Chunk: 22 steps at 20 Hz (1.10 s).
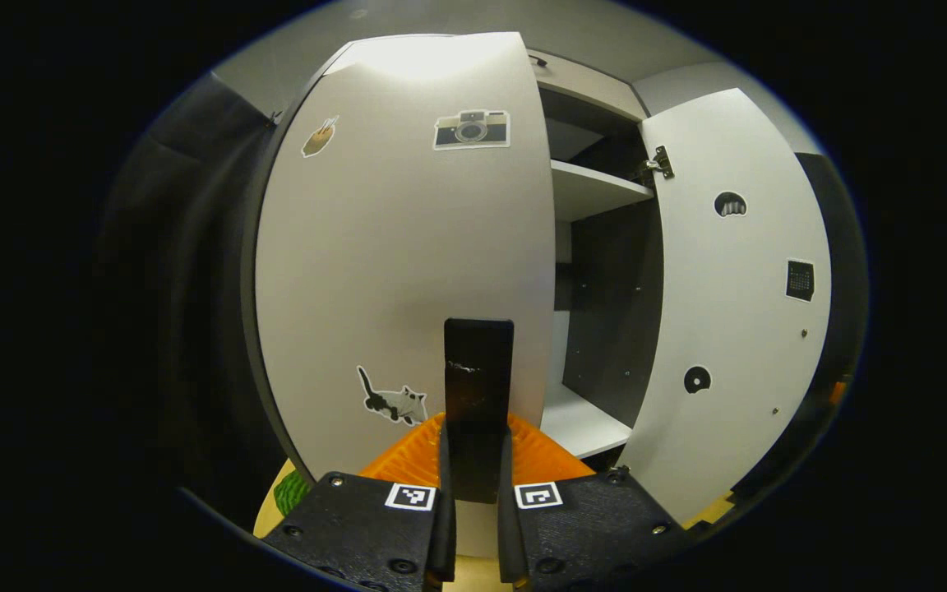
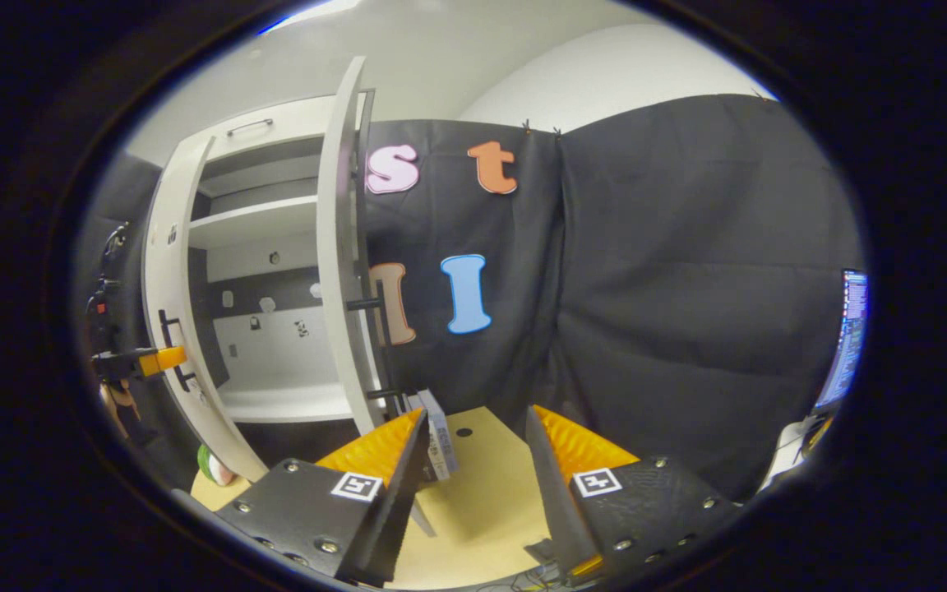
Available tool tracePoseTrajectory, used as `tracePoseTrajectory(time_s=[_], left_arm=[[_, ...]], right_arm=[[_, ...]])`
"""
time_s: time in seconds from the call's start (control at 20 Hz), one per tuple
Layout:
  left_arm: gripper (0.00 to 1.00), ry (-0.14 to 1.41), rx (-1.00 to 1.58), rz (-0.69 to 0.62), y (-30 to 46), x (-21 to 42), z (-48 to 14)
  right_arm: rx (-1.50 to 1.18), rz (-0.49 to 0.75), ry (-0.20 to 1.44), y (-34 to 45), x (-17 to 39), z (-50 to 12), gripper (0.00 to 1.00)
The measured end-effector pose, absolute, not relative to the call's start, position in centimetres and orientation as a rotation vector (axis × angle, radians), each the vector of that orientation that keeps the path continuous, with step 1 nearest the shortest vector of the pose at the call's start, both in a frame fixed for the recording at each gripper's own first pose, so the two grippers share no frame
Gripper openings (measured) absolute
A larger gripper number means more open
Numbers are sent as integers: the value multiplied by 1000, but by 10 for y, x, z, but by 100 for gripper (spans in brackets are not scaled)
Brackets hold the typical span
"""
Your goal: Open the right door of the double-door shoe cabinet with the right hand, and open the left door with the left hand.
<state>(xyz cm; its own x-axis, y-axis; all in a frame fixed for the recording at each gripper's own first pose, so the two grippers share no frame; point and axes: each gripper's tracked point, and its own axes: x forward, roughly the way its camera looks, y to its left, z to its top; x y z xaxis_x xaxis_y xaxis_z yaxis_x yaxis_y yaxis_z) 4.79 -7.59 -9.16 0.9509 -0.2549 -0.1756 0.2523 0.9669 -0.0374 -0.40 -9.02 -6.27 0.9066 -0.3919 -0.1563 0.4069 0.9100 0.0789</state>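
Observation:
The white shoe cabinet (image 1: 588,189) has shelves showing inside. Its left door (image 1: 391,271), with stickers on it, stands straight ahead in the left gripper view. My left gripper (image 1: 477,464) is shut on that door's black vertical handle (image 1: 478,362). The right door (image 1: 728,296) is swung wide, its inner face and hinge showing. In the right gripper view the right door (image 2: 339,247) is edge-on and the left door (image 2: 168,279) hangs partly swung out, with the left gripper (image 2: 140,362) at its handle. My right gripper (image 2: 478,460) is open, holding nothing, away from the cabinet.
Black cloth (image 2: 671,288) walls the booth to the right of the cabinet. A small box (image 2: 438,444) stands on the yellow wooden surface (image 2: 486,493) by the right door's foot. A green and pink ball (image 2: 210,465) lies below the left door. A screen (image 2: 847,345) glows far right.

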Motion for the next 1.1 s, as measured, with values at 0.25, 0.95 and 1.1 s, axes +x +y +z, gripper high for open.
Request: tracePoseTrajectory(time_s=[0.25,0.95,1.1], left_arm=[[21,185,-18,-256,-63,32,-89],[21,190,-35,-214,-20,-8,-84],[20,188,-27,-196,-8,-16,-82]], right_arm=[[114,-374,136,-82,6,-63,67],[131,-349,166,-73,22,-73,73],[136,-353,169,-73,24,-73,67]])
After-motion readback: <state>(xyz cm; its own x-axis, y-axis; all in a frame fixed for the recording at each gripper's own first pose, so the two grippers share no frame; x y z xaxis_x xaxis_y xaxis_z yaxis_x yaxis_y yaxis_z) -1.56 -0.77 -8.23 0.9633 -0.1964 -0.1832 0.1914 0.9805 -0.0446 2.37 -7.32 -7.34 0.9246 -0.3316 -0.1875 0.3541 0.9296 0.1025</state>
